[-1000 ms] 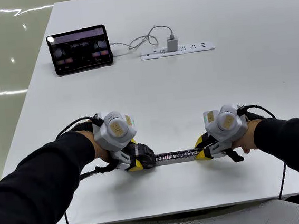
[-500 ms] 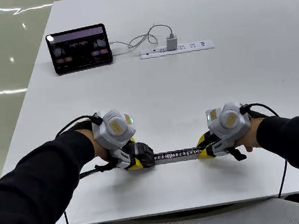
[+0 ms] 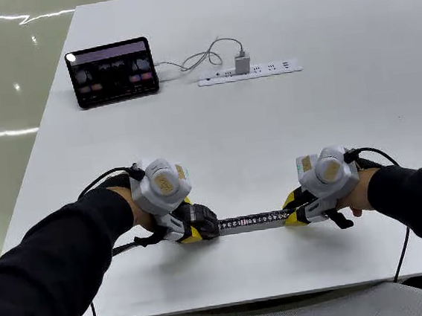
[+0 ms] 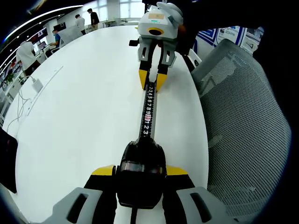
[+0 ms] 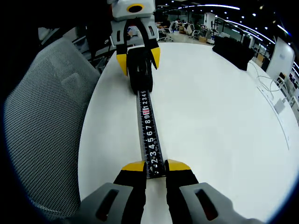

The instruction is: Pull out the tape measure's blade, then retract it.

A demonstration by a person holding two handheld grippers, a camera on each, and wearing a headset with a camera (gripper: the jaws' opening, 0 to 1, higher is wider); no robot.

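1. Clamping the black tape measure case (image 3: 201,220) from both sides, the yellow fingertips (image 4: 103,171) of the left gripper (image 4: 140,171) are closed hard against it
2. The right gripper (image 5: 155,168) faces it from the other side, its two yellow tips pinched together on the free end of the blade (image 5: 148,126)
3. Between the two grippers the blade lies straight and low over the white table (image 3: 283,129), printed numbers facing up, with a short length drawn out of the case
4. The case itself sits close to the near edge of the table, just in front of the person
5. A hand in a dark sleeve (image 3: 63,254) grips each tool from behind, and a black cable trails off each one
6. Well apart from all this, at the far side of the table, a tablet (image 3: 111,70) stands propped with its screen lit, and beside it lies a white power strip (image 3: 262,69) with a charger (image 3: 243,61) plugged in
7. A grey mesh chair (image 4: 243,116) is drawn up at the near edge
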